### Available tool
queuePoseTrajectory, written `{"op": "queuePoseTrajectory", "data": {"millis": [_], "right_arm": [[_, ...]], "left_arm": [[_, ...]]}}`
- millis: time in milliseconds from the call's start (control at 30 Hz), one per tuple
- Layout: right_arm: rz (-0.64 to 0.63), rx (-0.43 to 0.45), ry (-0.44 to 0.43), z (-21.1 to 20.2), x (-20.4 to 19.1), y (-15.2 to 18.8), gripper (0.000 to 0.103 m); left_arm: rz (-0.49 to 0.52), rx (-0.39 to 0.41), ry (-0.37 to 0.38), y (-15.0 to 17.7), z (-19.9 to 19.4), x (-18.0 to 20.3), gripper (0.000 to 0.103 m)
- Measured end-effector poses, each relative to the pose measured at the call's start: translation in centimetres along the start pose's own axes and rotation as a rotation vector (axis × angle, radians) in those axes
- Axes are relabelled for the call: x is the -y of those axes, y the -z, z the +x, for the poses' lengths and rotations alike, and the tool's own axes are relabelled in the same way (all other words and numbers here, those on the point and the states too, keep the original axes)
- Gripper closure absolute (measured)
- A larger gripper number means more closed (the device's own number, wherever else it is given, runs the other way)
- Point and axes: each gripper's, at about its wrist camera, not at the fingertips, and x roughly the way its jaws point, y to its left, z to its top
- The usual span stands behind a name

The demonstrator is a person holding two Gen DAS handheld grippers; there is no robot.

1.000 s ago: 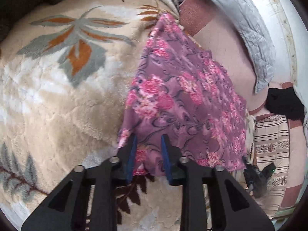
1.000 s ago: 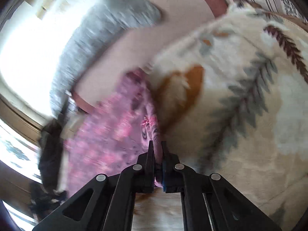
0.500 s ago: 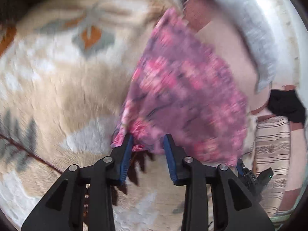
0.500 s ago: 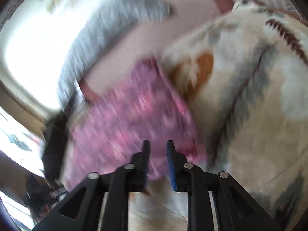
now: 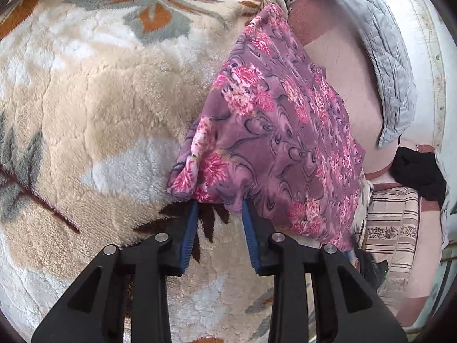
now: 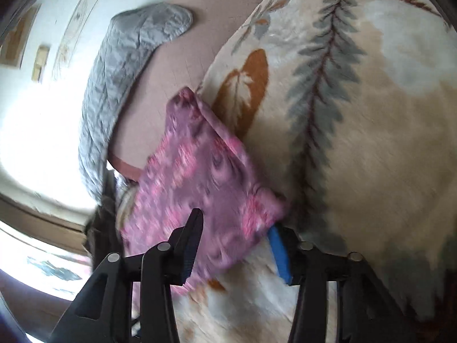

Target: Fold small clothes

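A purple cloth with pink flowers (image 5: 274, 131) lies folded on a cream plush blanket (image 5: 100, 100). My left gripper (image 5: 220, 208) is open, its blue-padded fingertips right at the cloth's near edge, nothing held between them. In the right wrist view the same cloth (image 6: 205, 183) lies on the blanket (image 6: 357, 143). My right gripper (image 6: 237, 223) is wide open with the cloth's near corner lying between its fingers, not pinched. That view is motion-blurred.
A grey quilted cover (image 5: 380, 45) lies on a pink sheet (image 5: 342, 65) beyond the cloth; it also shows in the right wrist view (image 6: 122, 65). A black garment (image 5: 417, 171) and a striped pillow (image 5: 391, 223) sit at the right.
The right gripper was shut on the cloth's edge a second ago; it has let go and opened wide. The left gripper has drawn back slightly and stays open. The cloth now lies flat.
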Motion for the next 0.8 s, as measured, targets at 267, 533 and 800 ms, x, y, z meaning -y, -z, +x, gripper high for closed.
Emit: {"op": "queuePoseTrajectory", "data": {"millis": [267,533,800], "right_arm": [[-0.159,-0.071,0.163,0.6,0.7,0.6,0.098],[-0.152,0.132,0.094,-2.6,-2.0,-3.4,0.081],[-0.246,0.029,0.132,8.7,-8.5,-9.2,0.054]], "left_arm": [[0.046,0.000,-0.020,0.2,0.0,0.3,0.074],[0.230,0.087,-0.029,-1.8,-3.3,4.6,0.063],[0.260,0.106,-0.137,-10.1,2.5,9.3,0.059]]}}
